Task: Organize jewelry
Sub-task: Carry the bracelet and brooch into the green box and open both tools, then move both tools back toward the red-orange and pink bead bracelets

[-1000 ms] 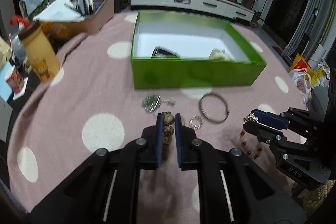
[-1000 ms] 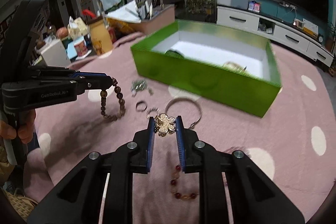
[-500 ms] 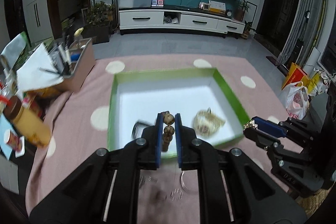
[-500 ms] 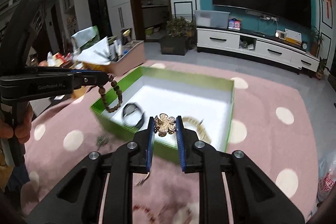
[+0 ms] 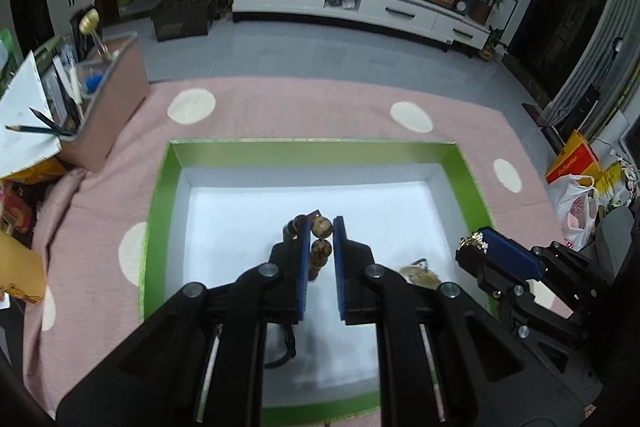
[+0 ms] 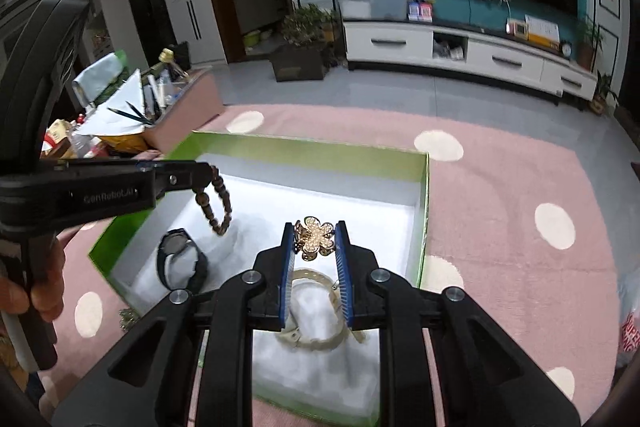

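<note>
"GenRobot.AI" on left hand-held gripper [image 6: 208, 174] body

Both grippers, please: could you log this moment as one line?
left gripper: holds bead bracelet over green box | right gripper: holds flower brooch over box

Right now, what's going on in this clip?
A person is sorting jewelry into a green box on a pink dotted tablecloth. The left gripper is shut on a brown beaded bracelet, which dangles over the box. The right gripper is shut on a gold flower brooch, also above the box. A black watch and a pale gold bangle already lie inside.
</note>
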Action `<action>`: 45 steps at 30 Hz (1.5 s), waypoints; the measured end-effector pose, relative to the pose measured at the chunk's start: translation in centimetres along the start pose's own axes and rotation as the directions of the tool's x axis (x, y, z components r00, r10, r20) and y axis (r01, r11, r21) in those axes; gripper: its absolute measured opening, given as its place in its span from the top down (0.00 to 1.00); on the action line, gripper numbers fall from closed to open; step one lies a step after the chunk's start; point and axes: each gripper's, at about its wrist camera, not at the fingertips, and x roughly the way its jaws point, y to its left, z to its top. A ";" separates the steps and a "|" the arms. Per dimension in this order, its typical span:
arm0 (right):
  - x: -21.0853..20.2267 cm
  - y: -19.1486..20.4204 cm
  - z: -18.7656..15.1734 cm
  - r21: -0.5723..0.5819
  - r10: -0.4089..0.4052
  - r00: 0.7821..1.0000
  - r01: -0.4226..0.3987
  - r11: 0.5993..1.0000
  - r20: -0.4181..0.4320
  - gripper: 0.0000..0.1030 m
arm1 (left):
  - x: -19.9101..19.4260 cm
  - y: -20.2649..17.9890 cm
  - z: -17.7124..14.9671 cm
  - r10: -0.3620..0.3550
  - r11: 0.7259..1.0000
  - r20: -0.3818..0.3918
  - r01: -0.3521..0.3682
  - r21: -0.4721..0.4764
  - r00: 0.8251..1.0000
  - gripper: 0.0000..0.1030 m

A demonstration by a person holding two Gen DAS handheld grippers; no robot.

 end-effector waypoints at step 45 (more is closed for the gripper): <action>-14.1 -0.5 -11.2 0.110 -0.076 0.997 0.076 0.991 -0.007 0.29 | -9.5 -3.0 -13.7 0.075 0.993 -0.013 -0.074 0.089 0.997 0.02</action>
